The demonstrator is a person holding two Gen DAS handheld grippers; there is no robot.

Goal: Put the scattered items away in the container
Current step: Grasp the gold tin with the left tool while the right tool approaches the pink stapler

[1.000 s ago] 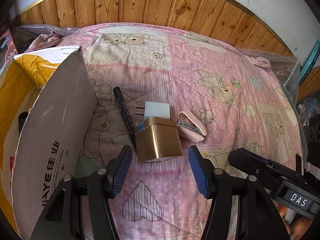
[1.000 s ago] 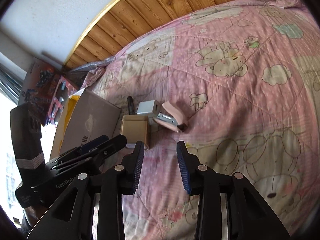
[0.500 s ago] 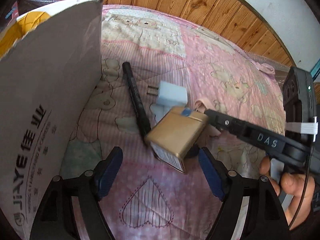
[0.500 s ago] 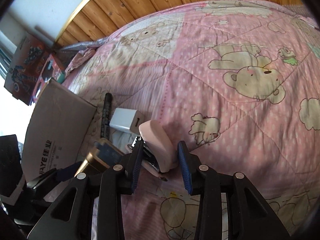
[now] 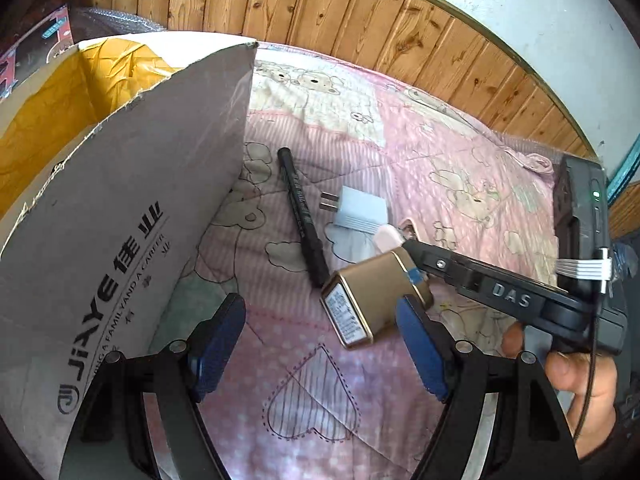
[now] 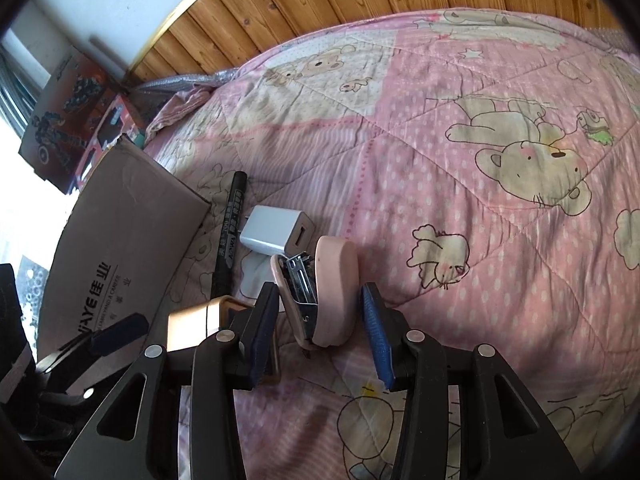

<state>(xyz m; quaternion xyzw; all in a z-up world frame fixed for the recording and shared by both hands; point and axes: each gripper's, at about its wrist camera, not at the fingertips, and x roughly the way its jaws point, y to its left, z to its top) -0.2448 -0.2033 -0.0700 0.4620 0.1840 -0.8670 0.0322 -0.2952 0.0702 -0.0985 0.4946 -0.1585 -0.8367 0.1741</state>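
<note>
A gold tin (image 5: 372,300) lies tipped on the pink quilt, its label end towards me, leaning on the right pad of my open left gripper (image 5: 320,344). The right gripper's black finger (image 5: 472,276) touches the tin's far end. In the right wrist view the pink stapler (image 6: 332,280) stands on edge between the pads of my open right gripper (image 6: 320,332), small gaps on both sides. The tin (image 6: 192,324) sits just left of it. A black marker (image 5: 302,216) and a white charger (image 5: 360,210) lie beyond. The cardboard box (image 5: 120,220) stands left.
The box's raised flap (image 6: 120,240) walls off the left side, close to the marker (image 6: 230,216) and the charger (image 6: 276,228). Its yellow lining (image 5: 60,100) shows behind the flap. A hand (image 5: 576,372) holds the right gripper. Wood panelling (image 5: 360,20) backs the bed.
My right gripper came forward and now straddles the stapler. Its left finger tipped the gold tin over. The left gripper moved closer to the box and stayed open.
</note>
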